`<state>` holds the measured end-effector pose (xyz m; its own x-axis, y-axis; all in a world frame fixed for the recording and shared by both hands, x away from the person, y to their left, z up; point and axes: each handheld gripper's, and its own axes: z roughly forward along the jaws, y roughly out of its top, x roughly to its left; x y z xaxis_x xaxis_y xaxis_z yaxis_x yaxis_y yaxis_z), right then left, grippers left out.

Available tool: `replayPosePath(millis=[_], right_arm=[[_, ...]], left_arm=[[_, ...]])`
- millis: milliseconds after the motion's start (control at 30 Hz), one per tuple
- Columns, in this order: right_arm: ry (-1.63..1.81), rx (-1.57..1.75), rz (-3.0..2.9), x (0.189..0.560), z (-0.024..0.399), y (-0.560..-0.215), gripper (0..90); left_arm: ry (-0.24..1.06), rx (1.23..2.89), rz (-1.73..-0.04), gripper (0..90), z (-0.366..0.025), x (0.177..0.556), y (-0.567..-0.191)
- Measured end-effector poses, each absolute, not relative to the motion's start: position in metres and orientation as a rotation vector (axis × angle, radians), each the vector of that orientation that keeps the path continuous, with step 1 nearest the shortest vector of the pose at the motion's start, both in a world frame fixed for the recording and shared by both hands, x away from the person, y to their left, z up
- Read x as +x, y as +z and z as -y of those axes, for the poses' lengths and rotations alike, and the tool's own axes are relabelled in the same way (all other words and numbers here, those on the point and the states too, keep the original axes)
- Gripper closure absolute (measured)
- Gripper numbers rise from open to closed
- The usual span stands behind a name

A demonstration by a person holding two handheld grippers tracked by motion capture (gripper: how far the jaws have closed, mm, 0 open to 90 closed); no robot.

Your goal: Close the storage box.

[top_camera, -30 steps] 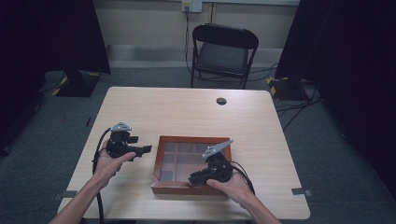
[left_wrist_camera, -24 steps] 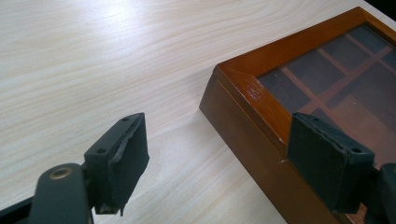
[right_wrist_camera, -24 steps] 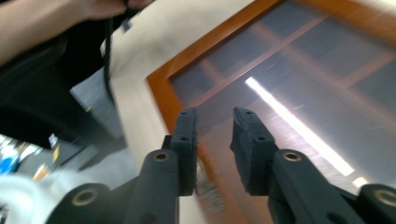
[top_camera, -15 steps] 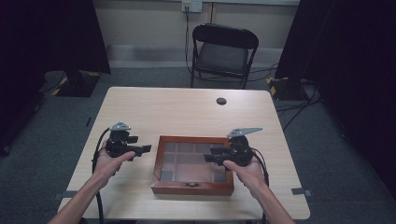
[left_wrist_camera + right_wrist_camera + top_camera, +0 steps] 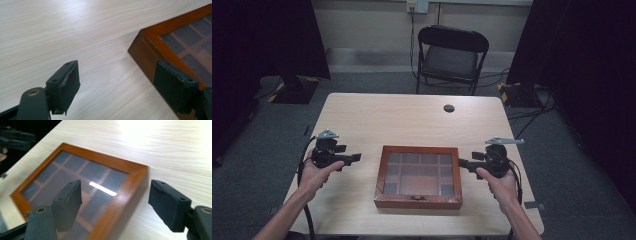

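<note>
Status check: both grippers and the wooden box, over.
Left gripper open, off the box's left side. Right gripper just opened, nothing between jaws, at the right edge. Wooden box closed, flat on the table. Small dark disc far side, no obstruction.

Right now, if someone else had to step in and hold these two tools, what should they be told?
Left gripper: jaws open, nothing between them, held left of the wooden box and apart from it.
Right gripper: jaws have just been opening, nothing gripped, held at the box's right edge.
The box sits on the table near the front edge, its glass lid down and its small front clasp facing the person.
Done: the lid lies shut and both tools are off the box.
Left: whether the clasp is fastened cannot be told; check it.
</note>
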<state>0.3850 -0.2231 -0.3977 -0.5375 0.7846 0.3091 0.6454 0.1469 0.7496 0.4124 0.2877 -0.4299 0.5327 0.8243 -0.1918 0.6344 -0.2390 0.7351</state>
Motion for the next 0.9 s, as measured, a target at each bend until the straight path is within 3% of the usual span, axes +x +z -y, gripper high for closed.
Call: replayPosePath(millis=[300, 700, 900], right_arm=[[1.171, 1.557, -2.191, 0.378, 0.251, -0.419, 15.1], [0.873, 1.716, -2.181, 0.389, 0.263, -0.459, 14.9], [0.727, 1.723, -2.216, 0.394, 0.260, -0.474, 15.0]], left_arm=[[0.310, 2.027, -1.217, 20.9, -0.295, 0.411, -0.439], [0.248, 2.129, -1.280, 20.8, -0.299, 0.416, -0.470], [0.284, 2.216, -1.275, 18.4, -0.288, 0.420, -0.480]])
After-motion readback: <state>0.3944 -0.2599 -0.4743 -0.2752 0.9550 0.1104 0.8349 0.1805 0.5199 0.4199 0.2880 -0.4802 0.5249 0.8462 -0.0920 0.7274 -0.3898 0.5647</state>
